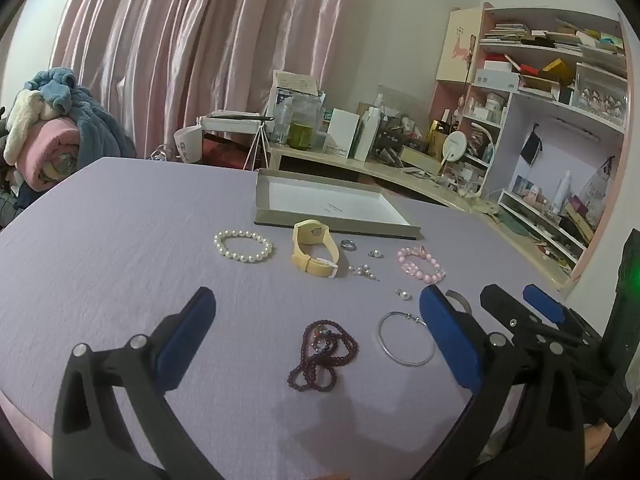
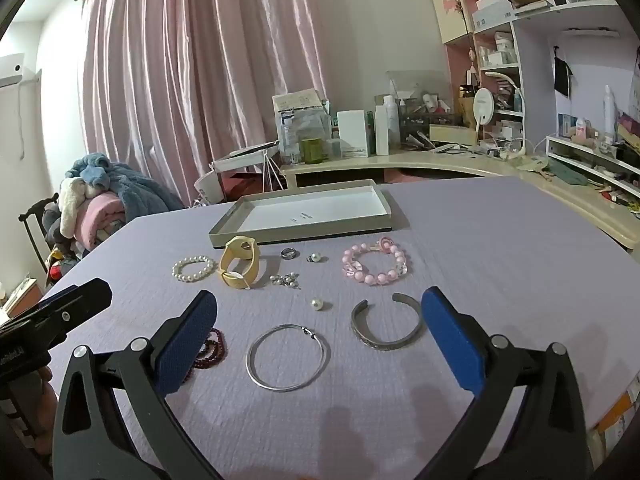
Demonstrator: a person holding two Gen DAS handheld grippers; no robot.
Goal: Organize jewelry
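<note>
Jewelry lies on a lilac table (image 1: 120, 240). A shallow grey tray (image 1: 280, 178) with a white floor stands at the back, also in the right wrist view (image 2: 224, 232). In front lie a white pearl bracelet (image 1: 243, 246), a yellow watch (image 1: 314, 247), a ring (image 1: 347, 245), small pearl earrings (image 1: 364, 271), a pink bead bracelet (image 1: 421, 265), a dark red bead necklace (image 1: 324, 354), a thin silver hoop (image 2: 287, 357) and a grey cuff bangle (image 2: 386, 326). My left gripper (image 1: 316, 304) is open above the necklace. My right gripper (image 2: 320, 304) is open above the hoop and cuff.
A cluttered desk (image 2: 440, 158) and shelves (image 1: 560, 92) stand behind and to the right of the table. A pile of blankets (image 1: 52, 132) sits on the left. Pink curtains (image 2: 200, 60) hang at the back.
</note>
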